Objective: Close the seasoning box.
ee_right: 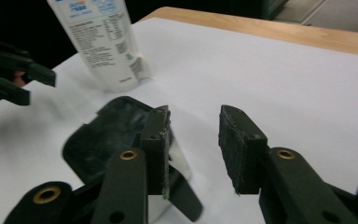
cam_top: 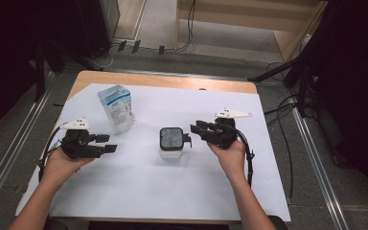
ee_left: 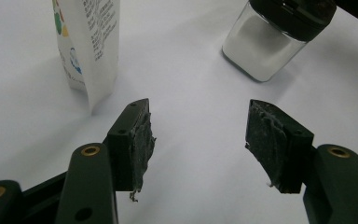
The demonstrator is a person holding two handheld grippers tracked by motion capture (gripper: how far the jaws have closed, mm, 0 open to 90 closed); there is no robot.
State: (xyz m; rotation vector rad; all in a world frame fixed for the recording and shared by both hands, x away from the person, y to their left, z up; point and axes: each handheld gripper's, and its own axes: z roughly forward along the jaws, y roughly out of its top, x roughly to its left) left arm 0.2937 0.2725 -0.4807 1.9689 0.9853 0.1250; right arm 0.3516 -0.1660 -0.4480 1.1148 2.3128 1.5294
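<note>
We saw right claw (cam_top: 197,130) spread, empty, beside lidded jar (cam_top: 171,143) at frame centre; left claw (cam_top: 106,143) spread, idle. Risk: claw clipping lid flap, tipping jar, spilling white powder; pouch (cam_top: 116,108) upper left toppling.

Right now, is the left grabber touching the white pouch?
Apart. In the high view, bare white paper shows between the left gripper and the pouch; the left gripper view also shows its open jaws short of the pouch.
</note>
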